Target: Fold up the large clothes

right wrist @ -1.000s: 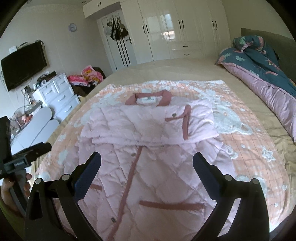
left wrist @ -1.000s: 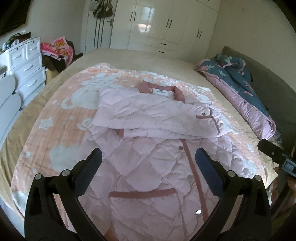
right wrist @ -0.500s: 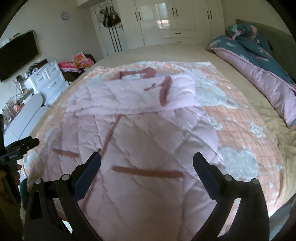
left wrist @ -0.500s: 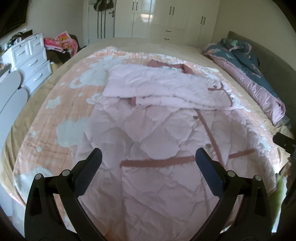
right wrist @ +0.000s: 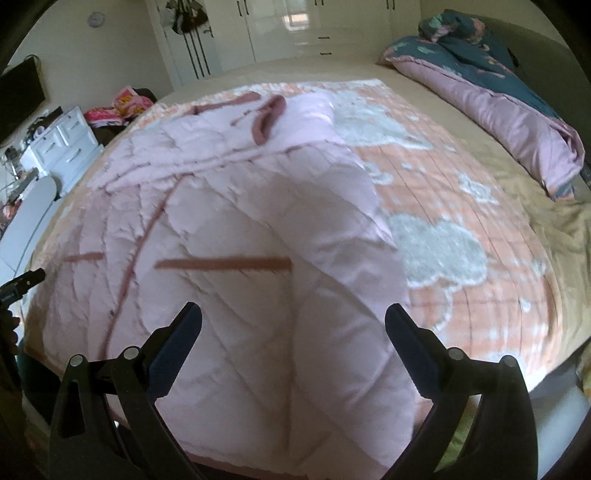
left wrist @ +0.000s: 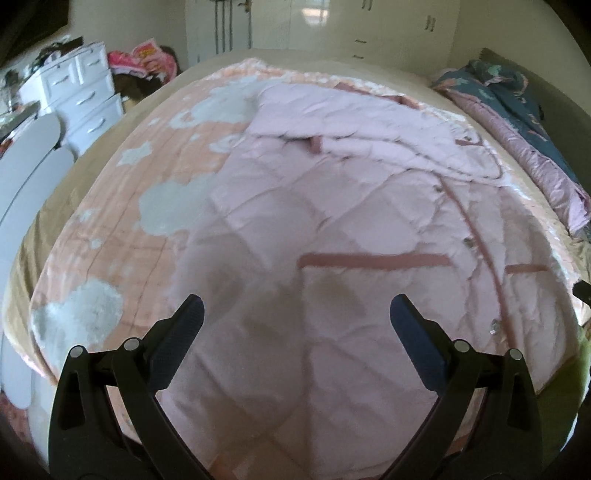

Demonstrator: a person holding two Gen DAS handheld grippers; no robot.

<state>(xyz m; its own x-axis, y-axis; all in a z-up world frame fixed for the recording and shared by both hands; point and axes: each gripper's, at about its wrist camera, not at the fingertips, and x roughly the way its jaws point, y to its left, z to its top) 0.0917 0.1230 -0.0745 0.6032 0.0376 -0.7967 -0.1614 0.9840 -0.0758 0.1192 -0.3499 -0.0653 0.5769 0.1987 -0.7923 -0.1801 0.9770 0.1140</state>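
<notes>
A large pale pink quilted coat [left wrist: 332, 221] with dusty-rose trim lies flat on the bed, collar at the far end and both sleeves folded across the chest. Its hem hangs near the bed's front edge. My left gripper [left wrist: 297, 317] hovers open just above the lower left part of the coat, with nothing between its fingers. My right gripper [right wrist: 293, 321] is open above the coat [right wrist: 258, 240] at its lower right, close to the rose pocket strip [right wrist: 225, 264]. The left gripper's tip [right wrist: 22, 280] shows at the right wrist view's left edge.
The coat rests on a peach blanket with white cloud shapes [right wrist: 443, 240] over a beige sheet. A rolled blue and pink duvet [right wrist: 498, 92] lies along the right side. White drawers [left wrist: 81, 96] and white wardrobes [right wrist: 314, 26] stand beyond the bed.
Both grippers have dropped lower and closer to the coat's hem end; the coat now fills more of each view. Their fingers stay spread and the coat has not moved.
</notes>
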